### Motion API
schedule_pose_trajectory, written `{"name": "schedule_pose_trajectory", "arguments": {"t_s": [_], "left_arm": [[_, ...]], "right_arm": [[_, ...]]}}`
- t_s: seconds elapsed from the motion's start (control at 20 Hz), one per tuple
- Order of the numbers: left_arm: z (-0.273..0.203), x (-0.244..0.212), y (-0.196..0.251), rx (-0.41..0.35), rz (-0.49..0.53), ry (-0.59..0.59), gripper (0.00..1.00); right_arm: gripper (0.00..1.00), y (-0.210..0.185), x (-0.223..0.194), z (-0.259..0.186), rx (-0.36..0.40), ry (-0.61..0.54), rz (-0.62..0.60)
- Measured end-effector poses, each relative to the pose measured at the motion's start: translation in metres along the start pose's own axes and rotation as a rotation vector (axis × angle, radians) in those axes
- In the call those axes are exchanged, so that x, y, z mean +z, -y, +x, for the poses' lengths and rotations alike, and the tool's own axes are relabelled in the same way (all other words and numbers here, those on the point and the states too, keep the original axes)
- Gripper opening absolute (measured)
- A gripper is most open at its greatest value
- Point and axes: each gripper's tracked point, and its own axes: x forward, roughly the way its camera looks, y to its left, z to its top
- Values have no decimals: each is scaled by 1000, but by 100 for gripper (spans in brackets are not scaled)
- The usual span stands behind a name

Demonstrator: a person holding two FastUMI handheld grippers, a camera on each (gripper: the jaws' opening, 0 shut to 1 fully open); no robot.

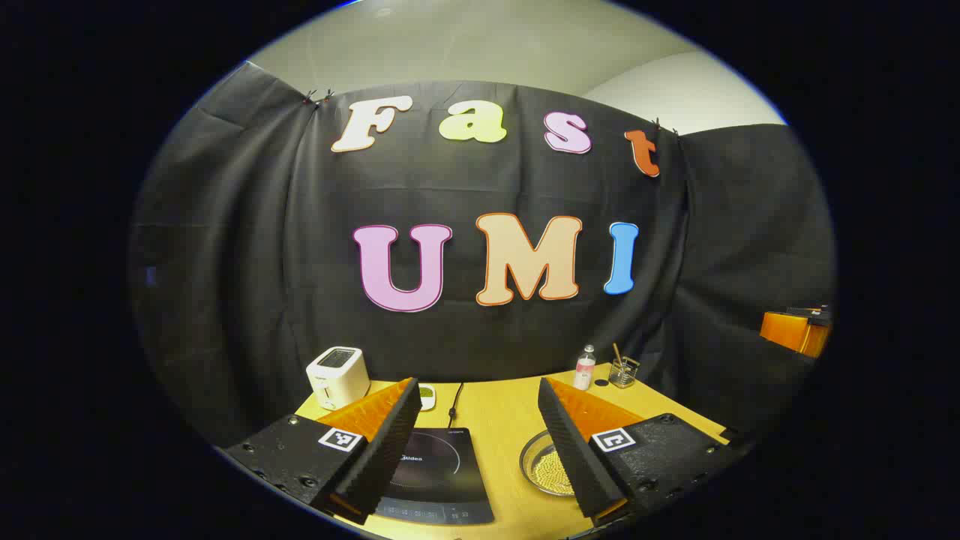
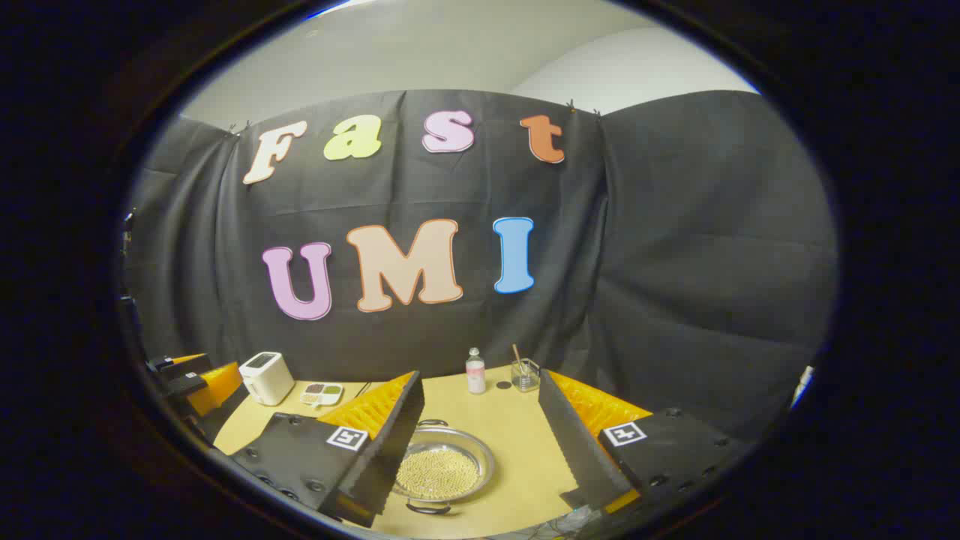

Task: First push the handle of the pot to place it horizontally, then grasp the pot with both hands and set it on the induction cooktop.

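We see a smooth wooden worktop (image 2: pixel 517 450) backed by black cloth. A round, shiny metal pot (image 2: pixel 442 469), shallow and filled with small pale beads, sits near the front edge, with a loop handle (image 2: pixel 427 508) at its near rim. Beside it lies the flat, glossy black induction cooktop (image 1: pixel 439 472). Toward the back edge stand a boxy white toaster (image 1: pixel 337 375), a small bottle (image 2: pixel 475 371) and a clear glass cup (image 2: pixel 525 375). Our left hand-held gripper (image 1: pixel 476 442) and right hand-held gripper (image 2: pixel 480 450) hover above the worktop, fingers spread wide, holding nothing.
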Motion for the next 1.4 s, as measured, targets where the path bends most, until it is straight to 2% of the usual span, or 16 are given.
{"name": "schedule_pose_trajectory", "arguments": {"t_s": [0.2,0.25,0.3,0.35,0.4,0.5,0.55,0.65,0.75,0.8,0.85,1.25,1.3,1.35,1.4], "left_arm": [[1,-6,-6,0,-14,-14,95],[1,-8,-8,1,-18,-21,92],[1,-11,-10,4,-20,-30,95],[1,-13,-12,2,-26,-33,92],[0,-13,-12,-7,-34,-31,92],[0,-19,-16,-6,-35,-43,92],[-1,-20,-19,-2,-29,-46,95],[-3,-21,-26,11,-20,-45,92],[-5,-21,-33,26,-17,-43,96],[-6,-23,-37,36,-16,-44,99],[-8,-26,-40,46,-16,-46,92],[-27,-42,-70,147,-29,-75,92],[-29,-43,-74,158,-27,-79,96],[-32,-46,-76,166,-22,-83,94],[-34,-46,-78,171,-17,-86,92]], "right_arm": [[92,-6,-2,-2,0,-7,-1],[92,-7,-2,-2,0,-8,0],[92,-8,-2,-1,-1,-9,-7],[92,-6,-2,0,-7,-7,-18],[98,-5,0,1,-15,-5,-30],[98,-5,1,3,-22,-2,-40],[98,-6,2,4,-22,-1,-37],[98,-9,1,7,-18,-4,-25],[98,-11,-3,11,-14,-15,-20],[92,-14,-5,13,-8,-22,-17],[92,-18,-8,14,3,-31,-10],[92,-59,-42,25,122,-117,31],[92,-64,-46,25,135,-130,36],[98,-67,-52,26,142,-144,42],[98,-70,-58,26,147,-159,47]]}}
